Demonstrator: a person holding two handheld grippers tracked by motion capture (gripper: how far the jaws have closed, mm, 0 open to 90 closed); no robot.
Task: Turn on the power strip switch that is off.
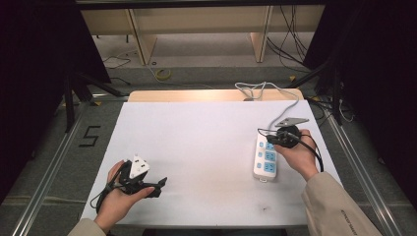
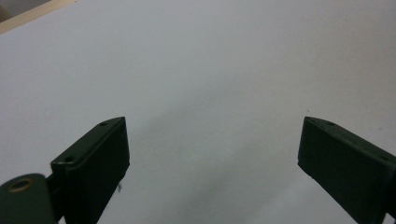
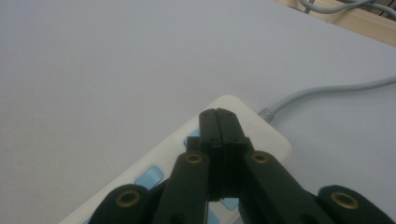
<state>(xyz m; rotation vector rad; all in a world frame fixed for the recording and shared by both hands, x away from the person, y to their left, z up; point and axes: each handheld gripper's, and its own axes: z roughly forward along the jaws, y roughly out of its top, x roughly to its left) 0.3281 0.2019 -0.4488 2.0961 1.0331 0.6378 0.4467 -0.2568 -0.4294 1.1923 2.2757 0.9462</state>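
White plastic power strip (image 1: 266,159) with blue sockets lies on the white desk (image 1: 206,147); right tool (image 3: 218,122) pressed closed above it, left tool (image 2: 212,149) spread wide, empty.

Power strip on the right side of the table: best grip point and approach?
Grip the power strip across its narrow width at the near end, coming straight down from above. It lies flat with its long axis running away from the person, so the long side edges are parallel faces for the fingers. Its grey cord leaves the far end, so avoid that end. The right gripper, shut, sits over it.
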